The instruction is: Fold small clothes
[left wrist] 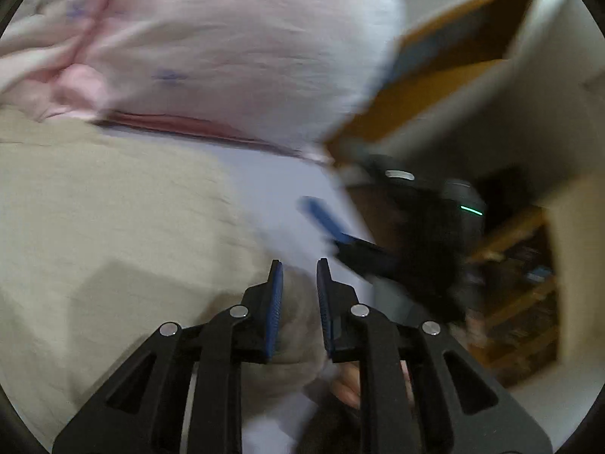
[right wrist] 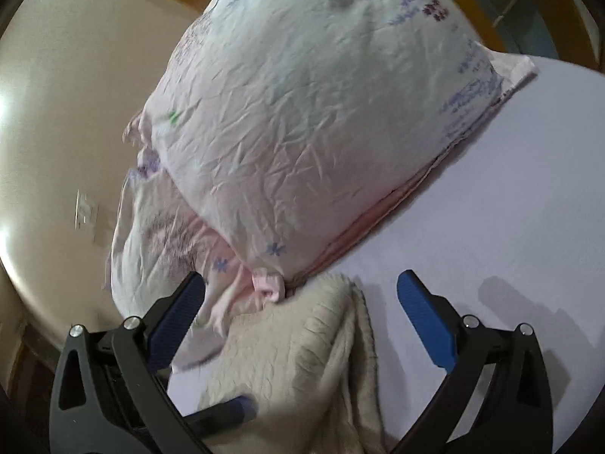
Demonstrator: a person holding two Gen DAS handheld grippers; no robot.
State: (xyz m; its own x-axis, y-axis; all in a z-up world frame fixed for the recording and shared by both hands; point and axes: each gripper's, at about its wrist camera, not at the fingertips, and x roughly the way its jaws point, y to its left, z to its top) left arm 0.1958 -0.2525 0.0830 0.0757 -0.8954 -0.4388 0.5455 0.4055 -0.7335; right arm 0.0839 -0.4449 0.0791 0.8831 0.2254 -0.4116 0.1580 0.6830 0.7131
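A beige knit garment [left wrist: 113, 227] lies on the pale lavender bed sheet [left wrist: 280, 189]. My left gripper [left wrist: 299, 268] is nearly shut, its blue pads pinching a bunched edge of the garment. The right gripper [left wrist: 325, 219] shows to its right, blurred, over the sheet. In the right wrist view the garment [right wrist: 302, 348] lies folded over itself between the wide-open fingers of my right gripper [right wrist: 298, 283], which holds nothing. A blue fingertip of the left gripper [right wrist: 242, 403] shows at the garment's near edge.
A large pink-white flowered pillow [right wrist: 302, 113] lies just behind the garment, also in the left wrist view [left wrist: 245, 45]. Bare sheet [right wrist: 510, 208] lies to the right. A beige wall with a switch plate [right wrist: 86, 210] is at left. A wooden shelf [left wrist: 522, 291] stands beyond the bed.
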